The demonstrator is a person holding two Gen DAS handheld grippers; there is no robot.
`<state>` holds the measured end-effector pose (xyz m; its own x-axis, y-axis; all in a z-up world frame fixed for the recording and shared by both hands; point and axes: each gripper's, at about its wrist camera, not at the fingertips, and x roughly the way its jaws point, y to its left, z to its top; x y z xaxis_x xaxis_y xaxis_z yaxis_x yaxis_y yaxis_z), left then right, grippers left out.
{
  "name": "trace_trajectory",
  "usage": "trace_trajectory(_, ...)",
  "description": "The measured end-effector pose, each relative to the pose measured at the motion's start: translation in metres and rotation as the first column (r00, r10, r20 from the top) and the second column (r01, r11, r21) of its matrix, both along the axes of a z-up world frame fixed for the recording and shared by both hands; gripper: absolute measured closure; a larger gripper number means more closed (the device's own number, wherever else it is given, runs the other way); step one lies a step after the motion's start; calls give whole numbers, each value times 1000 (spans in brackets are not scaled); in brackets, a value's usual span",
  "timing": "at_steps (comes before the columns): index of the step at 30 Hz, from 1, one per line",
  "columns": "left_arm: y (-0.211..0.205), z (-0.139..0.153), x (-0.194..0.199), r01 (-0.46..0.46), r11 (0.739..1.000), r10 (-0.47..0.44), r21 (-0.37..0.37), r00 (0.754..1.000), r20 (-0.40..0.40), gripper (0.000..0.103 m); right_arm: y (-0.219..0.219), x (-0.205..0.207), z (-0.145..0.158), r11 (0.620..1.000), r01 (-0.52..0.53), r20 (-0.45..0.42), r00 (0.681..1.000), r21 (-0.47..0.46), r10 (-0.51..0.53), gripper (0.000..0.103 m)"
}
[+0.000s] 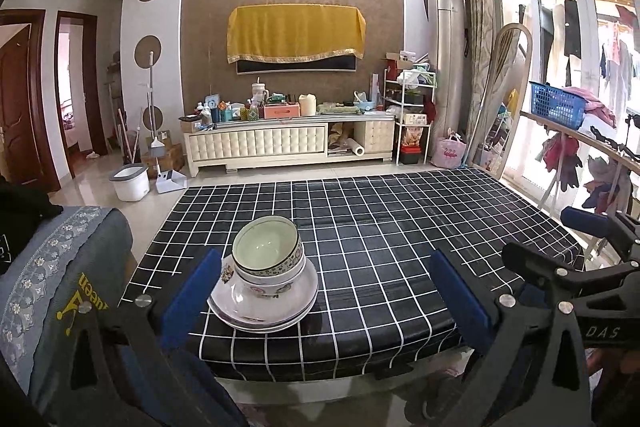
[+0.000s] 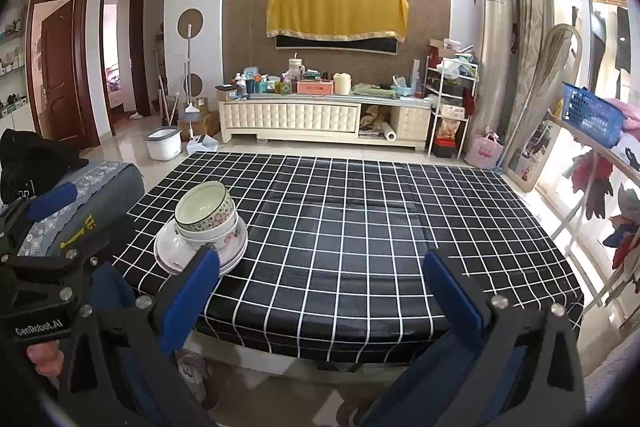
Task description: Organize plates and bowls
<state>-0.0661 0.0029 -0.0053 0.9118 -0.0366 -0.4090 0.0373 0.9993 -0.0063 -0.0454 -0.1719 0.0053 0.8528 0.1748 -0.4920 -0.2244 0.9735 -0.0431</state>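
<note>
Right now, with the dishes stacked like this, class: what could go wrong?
1. The bowls sit nested and off-centre on the plates; a nudge could tip them.
2. The stack stands near the table edge, so it could slide off.
3. The open left hand-held gripper is close; its finger might clip a plate.

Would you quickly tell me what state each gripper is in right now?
Left gripper: open, holding nothing; the stack of bowls and plates sits free on the table.
Right gripper: open, holding nothing.

Checked table (image 2: 360, 227) lies bare right of the dish stack (image 2: 200, 231) — sofa arm (image 2: 80, 203) seemingly crowds its left.
</note>
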Motion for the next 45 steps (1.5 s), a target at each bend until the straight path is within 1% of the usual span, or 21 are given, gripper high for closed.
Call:
trace_trajectory(10, -2, -1, -3, 4, 1000, -4, 1, 1000, -3, 0, 1, -4, 1, 1000, 11, 19, 1000, -12, -11, 0)
trace_trajectory(19, -2, 0, -7, -4, 1000, 4, 8, 1000, 0, 0, 0, -4, -1, 1000, 3, 4, 1000, -2, -3, 0)
trace_trajectory(38, -1, -1, -9, -1, 1000, 1, -11, 1000, -9, 0, 0, -8, -3, 1000, 6, 7, 1000, -14, -5, 0)
trace_trajectory(45, -3, -2, -9, -14, 1000, 14, 8, 1000, -11, 0, 0, -8, -3, 1000, 10, 1, 1000, -17, -10, 0)
